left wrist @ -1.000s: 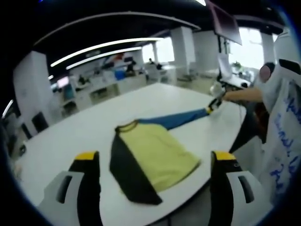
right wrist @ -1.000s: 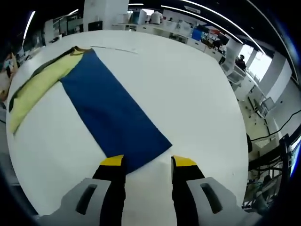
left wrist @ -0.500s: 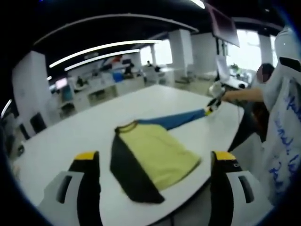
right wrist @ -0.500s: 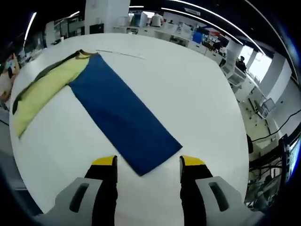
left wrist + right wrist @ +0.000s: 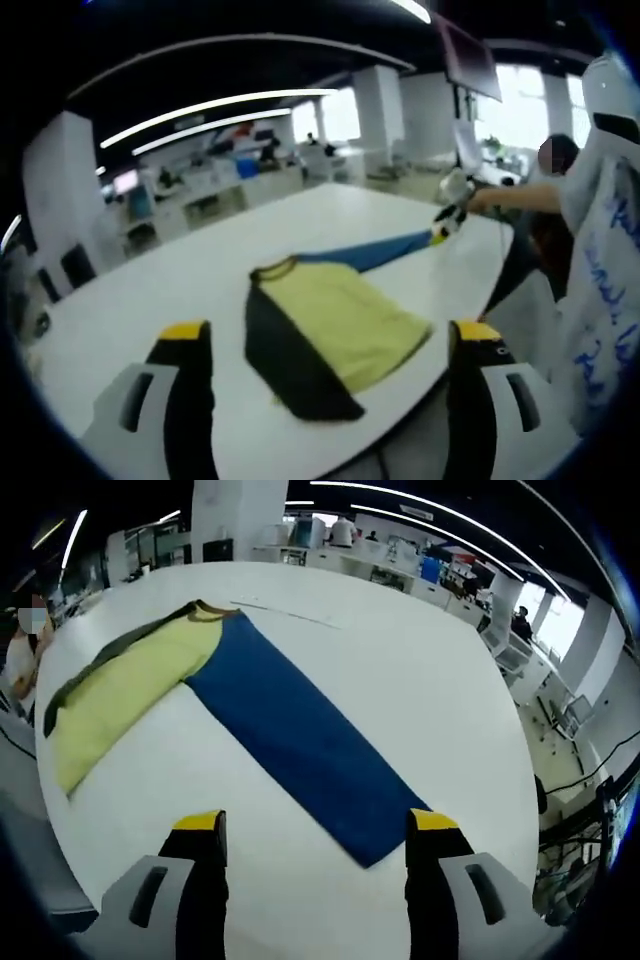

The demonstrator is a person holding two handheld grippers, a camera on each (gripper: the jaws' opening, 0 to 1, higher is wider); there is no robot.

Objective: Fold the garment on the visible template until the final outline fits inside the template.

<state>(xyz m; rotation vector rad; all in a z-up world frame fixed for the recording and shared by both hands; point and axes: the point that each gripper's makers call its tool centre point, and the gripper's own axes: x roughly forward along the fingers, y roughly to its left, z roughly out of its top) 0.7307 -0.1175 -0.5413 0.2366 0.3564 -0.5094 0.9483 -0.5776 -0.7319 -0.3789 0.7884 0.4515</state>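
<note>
Shirt [image 5: 150,680] lies flat on white table [image 5: 400,660], blue sleeve [image 5: 310,750] stretched toward right gripper [image 5: 315,825] | right gripper now backed off, jaws apart, empty | left gripper [image 5: 325,335] jaws apart, empty, hovering near shirt's dark side.

Long white ceiling light strips [image 5: 210,105] give even, bright light, and tall daylight windows [image 5: 515,105] blow out to glare. Both views are soft and blurred — straight lines bow at the edges — and the glossy white table [image 5: 400,670] shows barely any shadow.
</note>
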